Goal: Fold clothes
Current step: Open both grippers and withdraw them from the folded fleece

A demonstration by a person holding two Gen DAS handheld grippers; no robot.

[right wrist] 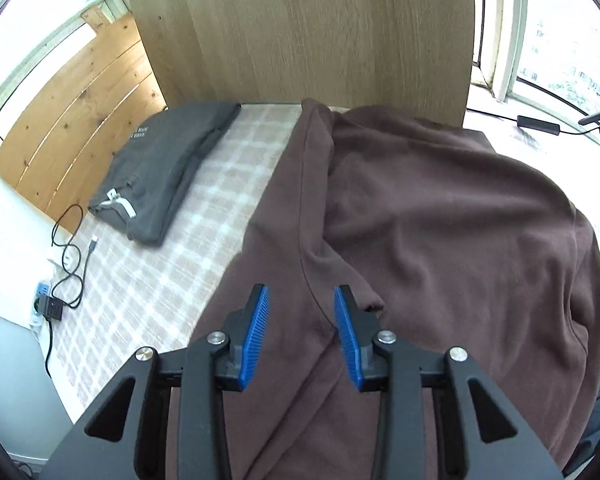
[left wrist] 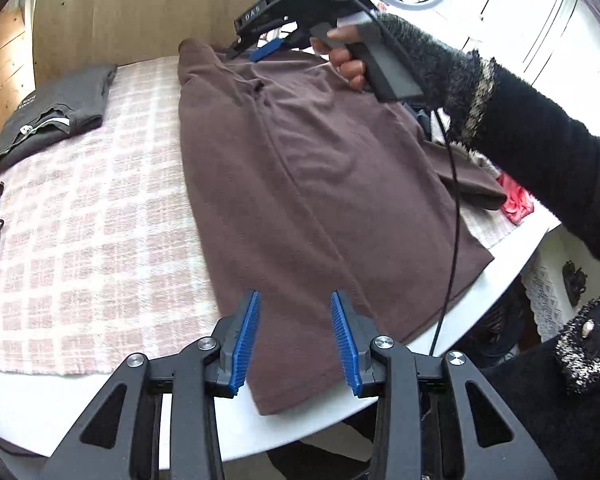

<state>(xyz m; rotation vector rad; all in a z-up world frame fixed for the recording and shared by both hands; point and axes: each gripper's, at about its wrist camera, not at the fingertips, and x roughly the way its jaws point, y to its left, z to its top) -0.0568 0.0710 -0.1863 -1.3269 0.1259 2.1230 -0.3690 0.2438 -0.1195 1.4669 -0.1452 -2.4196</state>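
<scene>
Looking out from the left wrist, the left gripper [left wrist: 296,336] is hovering with its blue-padded fingers [left wrist: 246,344] spread apart over the near hem of a brown shirt [left wrist: 308,184], which is lying lengthwise on a pink-checked cloth [left wrist: 84,240] covering the white tabletop [left wrist: 512,264]. At the far collar end, the person's right hand [left wrist: 348,56] is gripping the handle of the right gripper [left wrist: 256,50], whose fingers are too far off to tell whether they are spread. A folded grey garment [left wrist: 56,116] is resting well apart at the cloth's left corner. Switching to the right wrist, the right gripper [right wrist: 302,336] is holding its fingers [right wrist: 346,336] spread, pinching nothing, just above a seam of the brown shirt [right wrist: 440,232], with the folded grey garment [right wrist: 164,172] lying beyond to the left, before a wooden board [right wrist: 300,28].
</scene>
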